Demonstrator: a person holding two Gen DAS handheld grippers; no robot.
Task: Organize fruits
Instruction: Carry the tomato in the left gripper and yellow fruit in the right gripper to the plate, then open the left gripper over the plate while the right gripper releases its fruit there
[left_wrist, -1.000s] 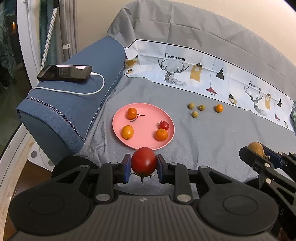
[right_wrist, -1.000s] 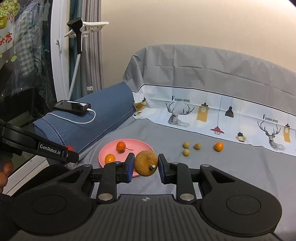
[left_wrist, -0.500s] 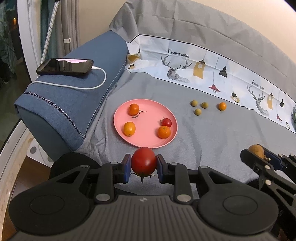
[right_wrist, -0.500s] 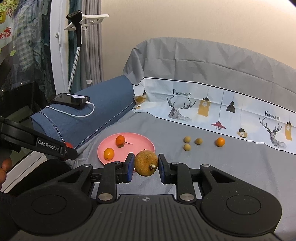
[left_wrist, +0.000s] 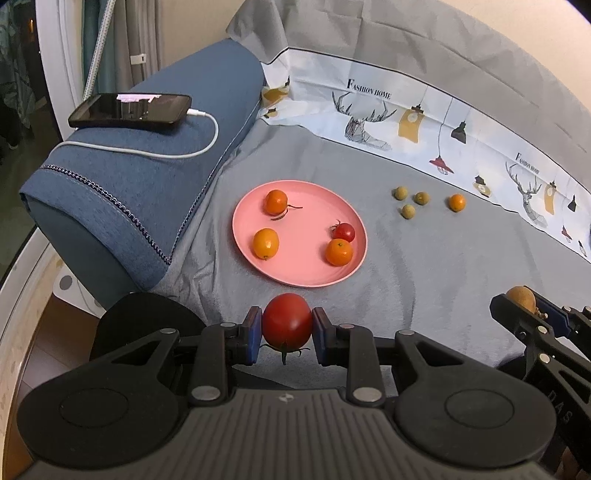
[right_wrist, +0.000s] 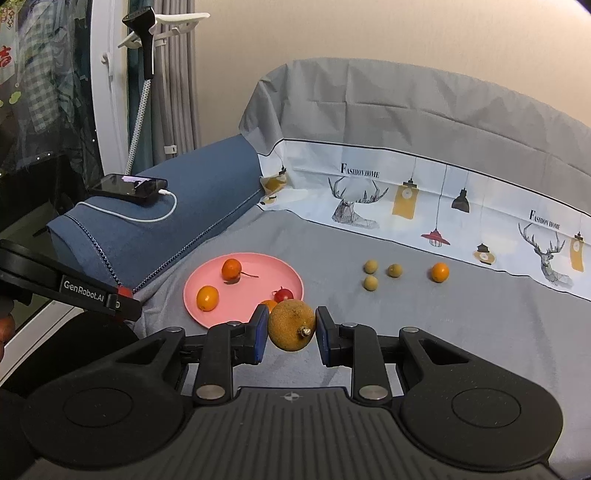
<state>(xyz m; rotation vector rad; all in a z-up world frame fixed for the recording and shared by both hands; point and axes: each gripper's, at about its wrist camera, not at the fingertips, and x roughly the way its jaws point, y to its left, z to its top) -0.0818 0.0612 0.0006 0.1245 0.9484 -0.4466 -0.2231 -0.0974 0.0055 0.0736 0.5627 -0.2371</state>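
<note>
My left gripper (left_wrist: 287, 335) is shut on a big red tomato (left_wrist: 287, 320), held just short of the near rim of the pink plate (left_wrist: 295, 275). The plate holds three orange fruits and a small red tomato (left_wrist: 343, 232). My right gripper (right_wrist: 289, 335) is shut on a brown-yellow round fruit (right_wrist: 291, 325), above the sheet to the right of the plate (right_wrist: 236, 310); it shows at the right edge of the left wrist view (left_wrist: 521, 300). Three small green fruits (left_wrist: 410, 201) and an orange fruit (left_wrist: 457, 202) lie on the grey sheet beyond the plate.
A blue cushion (left_wrist: 140, 173) lies to the left of the plate, with a phone (left_wrist: 129, 110) and white cable on top. A printed sheet band (right_wrist: 443, 199) runs along the back. A window and curtain stand far left.
Both grippers have moved forward toward the plate, each still holding its fruit. The plate and loose fruits now sit closer and lower in both views.
</note>
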